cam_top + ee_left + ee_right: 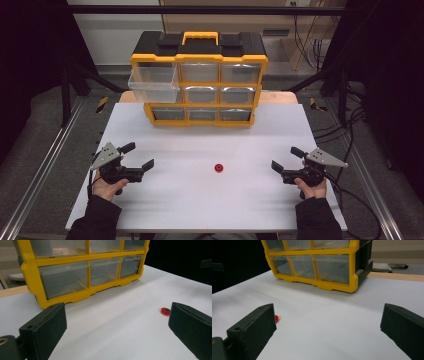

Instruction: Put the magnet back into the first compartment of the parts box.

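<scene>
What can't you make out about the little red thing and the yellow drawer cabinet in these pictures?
- Small round red object: too small in the high view to identify; in the right gripper view a black jaw covers most of it.
- Yellow plastic drawer cabinet with clear drawers: top rows cut off by the upper edge in both gripper views.
- Drawer contents: blurred behind the clear fronts.

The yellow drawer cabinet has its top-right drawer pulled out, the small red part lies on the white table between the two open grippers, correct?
Not quite: on the yellow drawer cabinet the pulled-out drawer is the top-left one, as the high view shows. The small red part does lie on the white table between the open left gripper and right gripper.
</scene>
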### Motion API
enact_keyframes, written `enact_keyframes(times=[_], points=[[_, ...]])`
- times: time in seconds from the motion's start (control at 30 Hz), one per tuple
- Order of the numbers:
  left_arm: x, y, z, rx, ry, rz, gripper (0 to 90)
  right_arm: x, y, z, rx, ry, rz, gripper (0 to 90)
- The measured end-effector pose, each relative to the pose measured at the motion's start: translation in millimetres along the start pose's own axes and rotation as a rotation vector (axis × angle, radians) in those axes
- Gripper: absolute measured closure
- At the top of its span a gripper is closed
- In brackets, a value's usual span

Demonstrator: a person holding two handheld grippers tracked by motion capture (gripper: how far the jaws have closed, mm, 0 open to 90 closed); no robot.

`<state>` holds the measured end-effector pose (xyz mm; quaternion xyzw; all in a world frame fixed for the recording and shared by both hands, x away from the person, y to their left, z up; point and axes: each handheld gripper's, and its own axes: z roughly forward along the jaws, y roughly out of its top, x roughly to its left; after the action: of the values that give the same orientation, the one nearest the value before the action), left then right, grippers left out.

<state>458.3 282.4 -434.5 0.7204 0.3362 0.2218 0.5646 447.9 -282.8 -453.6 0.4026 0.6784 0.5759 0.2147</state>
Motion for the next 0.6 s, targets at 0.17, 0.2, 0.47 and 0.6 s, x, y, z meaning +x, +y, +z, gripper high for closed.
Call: enact_keyframes(times=[0.17, 0.2, 0.47, 0.6], points=[[-0.5, -0.2, -0.3, -0.001, 0.003, 0.003, 1.3, 0.9, 0.5, 0.8, 0.006, 0.003, 0.005, 0.5], [-0.5, -0.2, -0.5, -0.002, 0.004, 0.004, 1.3, 1.5, 0.7, 0.8, 0.009, 0.006, 0.005, 0.5], [-1.4, -0.7, 0.4, 0.005, 0.003, 0.006, 1.2, 7.8, 5.7, 6.1, 0.029, 0.013, -0.012, 0.5], [-0.3, -0.9, 0.2, 0.005, 0.005, 0.002, 1.4, 12.6, 7.9, 10.5, 0.043, 0.02, -0.019, 0.5]])
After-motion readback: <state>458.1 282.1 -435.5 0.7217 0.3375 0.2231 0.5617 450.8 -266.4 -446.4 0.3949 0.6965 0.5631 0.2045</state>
